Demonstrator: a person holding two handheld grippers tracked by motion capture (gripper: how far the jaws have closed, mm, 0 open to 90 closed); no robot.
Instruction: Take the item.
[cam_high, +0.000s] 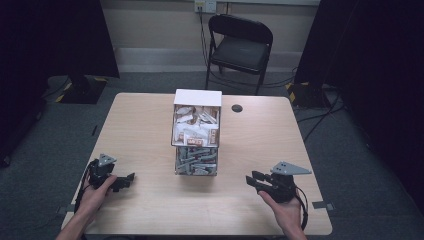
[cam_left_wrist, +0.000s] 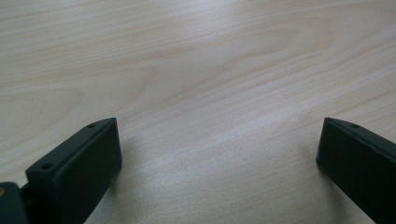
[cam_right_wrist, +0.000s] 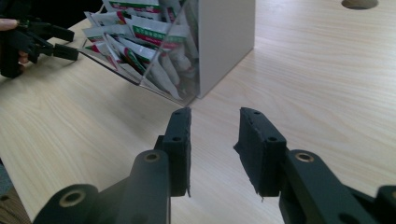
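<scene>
Hiding lower sachets (cam_high: 196, 162) – hazy box (cam_high: 197, 131); left gripper (cam_high: 131, 177), right gripper (cam_high: 250, 178) jaws apart, empty.

R tool (cam_right_wrist: 215, 140) jaws part-open, empty, aimed at clear sachet box (cam_right_wrist: 219, 42) on table (cam_right_wrist: 317, 84).

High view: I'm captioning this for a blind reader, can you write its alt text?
A clear dispenser box full of small packets stands mid-table on a light wooden table. Near the front edge, a person's hands hold the left gripper and right gripper, both empty and pointing inward toward the box. A black folding chair stands behind the table.
</scene>
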